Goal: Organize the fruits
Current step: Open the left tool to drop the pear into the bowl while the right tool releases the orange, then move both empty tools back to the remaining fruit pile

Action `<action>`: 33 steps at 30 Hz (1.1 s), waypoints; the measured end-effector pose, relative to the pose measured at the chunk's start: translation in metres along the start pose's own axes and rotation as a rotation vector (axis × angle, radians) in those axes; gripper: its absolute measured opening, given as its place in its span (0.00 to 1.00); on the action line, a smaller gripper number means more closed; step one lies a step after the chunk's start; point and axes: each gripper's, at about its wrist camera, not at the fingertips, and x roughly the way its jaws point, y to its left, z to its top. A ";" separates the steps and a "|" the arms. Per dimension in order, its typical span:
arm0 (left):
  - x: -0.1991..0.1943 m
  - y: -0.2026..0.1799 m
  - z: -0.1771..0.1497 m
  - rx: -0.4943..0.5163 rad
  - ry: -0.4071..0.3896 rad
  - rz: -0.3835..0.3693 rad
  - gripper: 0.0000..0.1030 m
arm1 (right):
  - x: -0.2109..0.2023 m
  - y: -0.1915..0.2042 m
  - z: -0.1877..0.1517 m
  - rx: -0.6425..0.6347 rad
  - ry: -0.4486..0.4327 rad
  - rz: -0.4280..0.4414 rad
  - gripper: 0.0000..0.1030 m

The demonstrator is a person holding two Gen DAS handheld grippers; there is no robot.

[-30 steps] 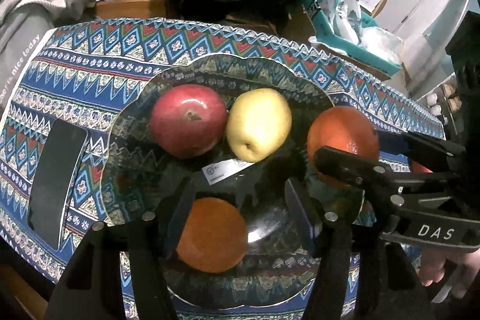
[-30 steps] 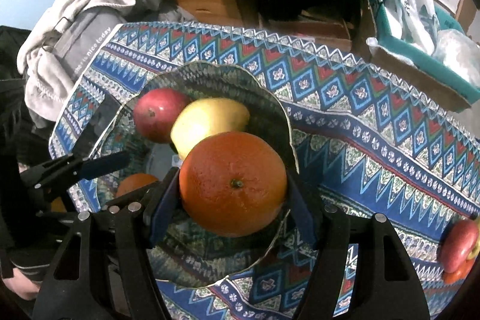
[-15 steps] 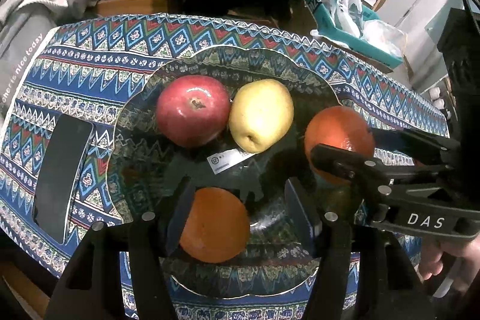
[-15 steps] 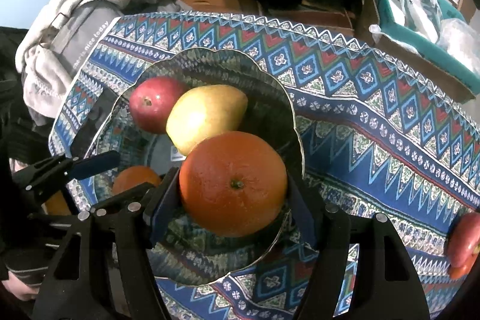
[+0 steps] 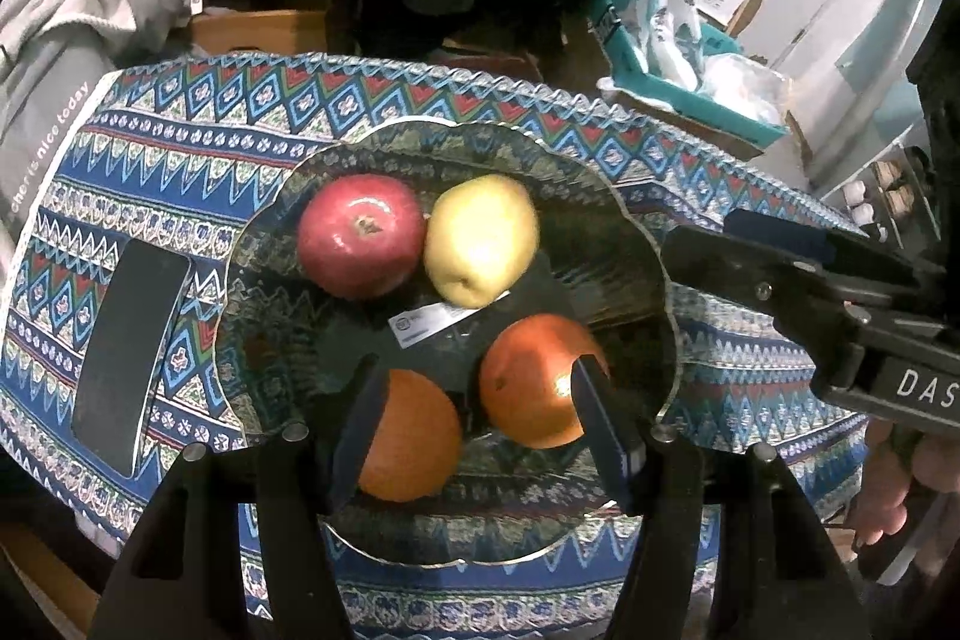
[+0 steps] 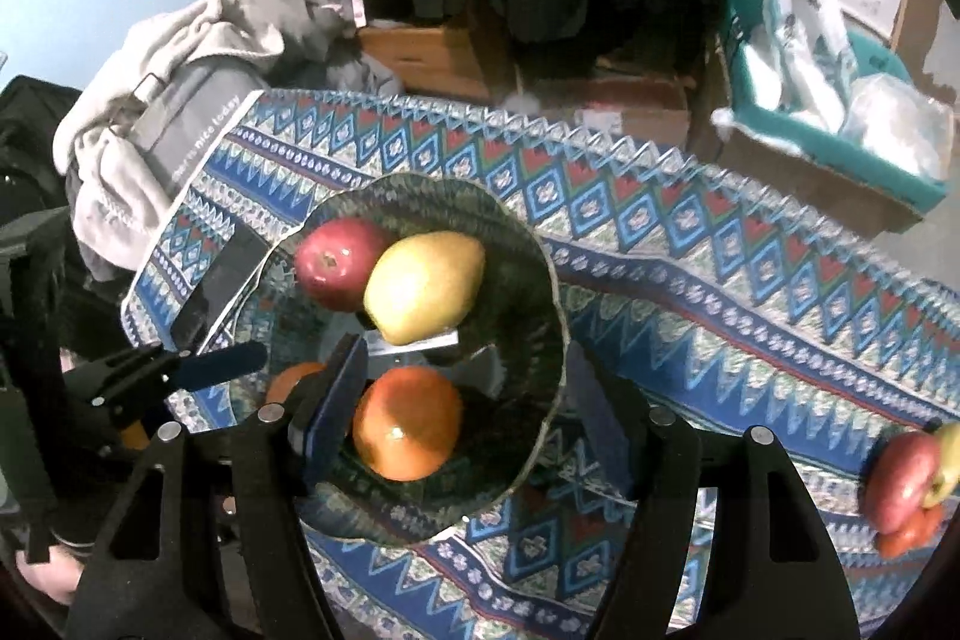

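Note:
A dark glass plate on the patterned cloth holds a red apple, a yellow pear and two oranges. My left gripper is open above the plate's near side, its fingers either side of the two oranges. My right gripper is open over the plate, above the right orange; it also shows in the left wrist view at the plate's right. Apple and pear lie beyond.
A black phone lies on the cloth left of the plate. More fruit sits at the table's right end. Grey clothing is piled off the left end. A teal box stands behind the table.
My right gripper opened and let go of the orange, which now rests on the plate beside the other orange. Both grippers have drawn back and up a little.

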 end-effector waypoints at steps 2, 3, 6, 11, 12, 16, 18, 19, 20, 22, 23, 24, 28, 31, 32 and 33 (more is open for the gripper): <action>-0.005 -0.004 0.001 0.009 -0.010 -0.003 0.63 | -0.011 0.001 0.000 -0.017 -0.022 -0.025 0.68; -0.009 -0.007 0.001 0.013 -0.016 -0.007 0.64 | -0.016 0.001 -0.001 -0.021 -0.030 -0.036 0.68; -0.018 -0.014 0.002 0.022 -0.030 -0.018 0.65 | -0.031 0.001 -0.002 -0.042 -0.055 -0.076 0.68; -0.033 -0.028 0.001 0.063 -0.062 -0.011 0.65 | -0.053 -0.001 -0.004 -0.051 -0.093 -0.095 0.68; -0.036 -0.030 0.001 0.072 -0.067 -0.009 0.66 | -0.058 -0.001 -0.004 -0.054 -0.102 -0.100 0.68; -0.047 -0.041 0.000 0.094 -0.087 -0.021 0.68 | -0.074 -0.004 -0.007 -0.051 -0.128 -0.109 0.68; -0.053 -0.047 0.000 0.111 -0.101 -0.025 0.68 | -0.083 -0.006 -0.009 -0.051 -0.142 -0.114 0.68; -0.055 -0.050 0.000 0.119 -0.106 -0.022 0.69 | -0.088 -0.008 -0.009 -0.055 -0.149 -0.124 0.68; -0.057 -0.053 -0.001 0.127 -0.111 -0.017 0.71 | -0.092 -0.009 -0.011 -0.056 -0.153 -0.130 0.68; -0.061 -0.058 -0.001 0.141 -0.121 -0.018 0.72 | -0.100 -0.014 -0.014 -0.053 -0.169 -0.140 0.68; -0.062 -0.061 -0.001 0.146 -0.123 -0.020 0.72 | -0.103 -0.016 -0.015 -0.050 -0.175 -0.144 0.68; -0.063 -0.063 0.000 0.146 -0.122 -0.023 0.72 | -0.107 -0.019 -0.017 -0.047 -0.179 -0.147 0.68; -0.067 -0.073 0.002 0.149 -0.122 -0.054 0.72 | -0.119 -0.030 -0.024 -0.040 -0.189 -0.182 0.68; -0.071 -0.083 0.002 0.169 -0.129 -0.065 0.73 | -0.128 -0.038 -0.029 -0.038 -0.200 -0.211 0.68; -0.072 -0.087 0.002 0.176 -0.131 -0.066 0.73 | -0.131 -0.040 -0.031 -0.038 -0.200 -0.221 0.68; -0.072 -0.090 0.002 0.183 -0.130 -0.067 0.73 | -0.134 -0.043 -0.033 -0.036 -0.202 -0.229 0.68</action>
